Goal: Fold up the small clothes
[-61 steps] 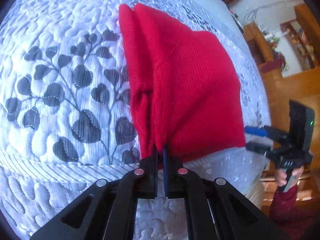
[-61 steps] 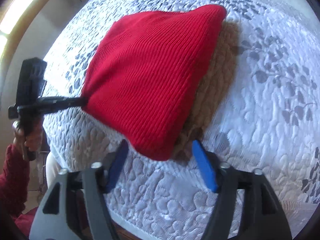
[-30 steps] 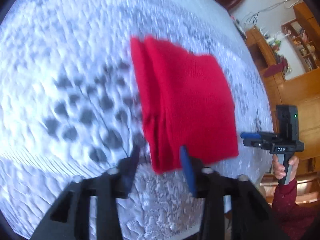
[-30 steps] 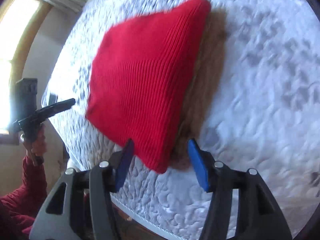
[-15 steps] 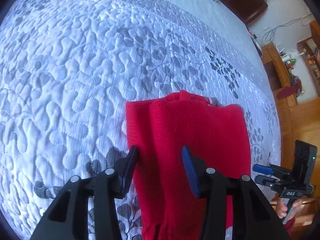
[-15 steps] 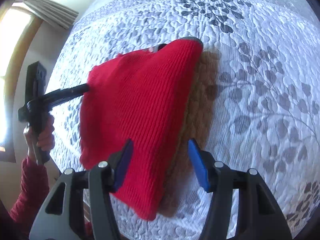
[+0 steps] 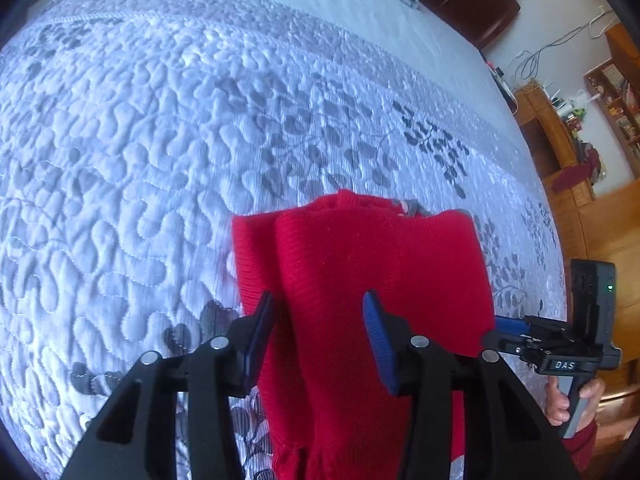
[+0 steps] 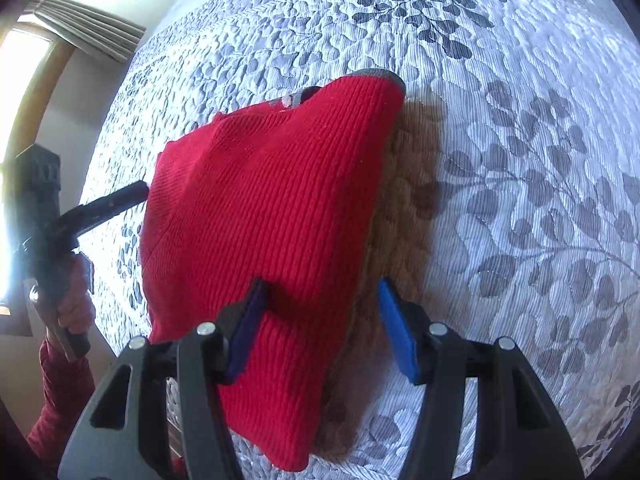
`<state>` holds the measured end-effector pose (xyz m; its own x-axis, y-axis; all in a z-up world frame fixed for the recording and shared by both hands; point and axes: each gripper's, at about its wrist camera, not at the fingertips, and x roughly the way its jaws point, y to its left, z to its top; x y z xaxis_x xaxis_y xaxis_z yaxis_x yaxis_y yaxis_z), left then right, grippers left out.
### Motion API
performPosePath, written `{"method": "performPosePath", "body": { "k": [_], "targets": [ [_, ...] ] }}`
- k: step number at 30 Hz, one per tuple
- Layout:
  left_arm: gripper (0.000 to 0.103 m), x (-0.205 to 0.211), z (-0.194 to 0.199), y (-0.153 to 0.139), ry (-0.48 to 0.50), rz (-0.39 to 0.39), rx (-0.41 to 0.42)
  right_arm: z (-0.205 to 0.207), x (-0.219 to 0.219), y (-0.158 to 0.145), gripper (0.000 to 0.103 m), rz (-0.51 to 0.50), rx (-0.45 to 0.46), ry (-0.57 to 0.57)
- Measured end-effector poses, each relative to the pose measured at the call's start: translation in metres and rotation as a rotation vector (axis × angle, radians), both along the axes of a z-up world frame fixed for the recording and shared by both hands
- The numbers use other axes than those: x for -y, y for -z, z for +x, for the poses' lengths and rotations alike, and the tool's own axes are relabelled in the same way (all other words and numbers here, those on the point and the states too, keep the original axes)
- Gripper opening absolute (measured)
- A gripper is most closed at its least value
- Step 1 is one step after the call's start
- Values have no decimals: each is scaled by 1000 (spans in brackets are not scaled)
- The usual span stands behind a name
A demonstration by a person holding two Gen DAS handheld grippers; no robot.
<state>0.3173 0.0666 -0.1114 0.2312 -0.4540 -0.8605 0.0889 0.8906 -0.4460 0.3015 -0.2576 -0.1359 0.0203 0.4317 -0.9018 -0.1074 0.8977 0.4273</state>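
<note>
A folded red knit garment (image 7: 360, 264) lies on the quilted bed, with a grey trim (image 7: 412, 208) peeking out at its far edge. My left gripper (image 7: 318, 316) hovers open over the garment's left folded layers, and a ridge of red cloth runs between its fingers without being pinched. My right gripper (image 8: 322, 312) is open over the garment's (image 8: 272, 220) right side: one finger above the cloth, the other above the quilt past the garment's edge. Each wrist view shows the other gripper at the garment's side: right gripper (image 7: 520, 328), left gripper (image 8: 108, 200).
The white quilt (image 7: 140, 160) with grey leaf print spreads far beyond the garment. The bed's near edge runs just below the garment (image 8: 360, 468). Wooden furniture (image 7: 580, 208) stands off to the right, a curtained window (image 8: 80, 28) to the left. A hand (image 8: 72, 304) in a red sleeve holds the left gripper.
The left gripper let go of the garment's near corner and opened. Both grippers then moved forward over the garment, which now lies flat; in the last half second almost nothing moved.
</note>
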Motion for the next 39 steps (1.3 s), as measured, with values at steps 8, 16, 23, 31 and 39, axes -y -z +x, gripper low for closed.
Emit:
{"method": "performPosePath", "body": {
  "k": [8, 16, 23, 31, 39],
  "targets": [
    [44, 7, -5, -3, 15, -38, 15, 3, 2, 3, 58, -9, 1, -6],
    [7, 11, 13, 19, 10, -71, -57, 8, 5, 7, 58, 9, -10, 22],
    [6, -20, -4, -30, -68, -59, 114, 8, -4, 6, 58, 27, 1, -1],
    [9, -17, 9, 31, -58, 5, -28, 11, -9, 19, 64, 39, -21, 25],
    [36, -30, -70, -6, -56, 7, -47, -41, 4, -19, 67, -13, 42, -39]
  ]
}}
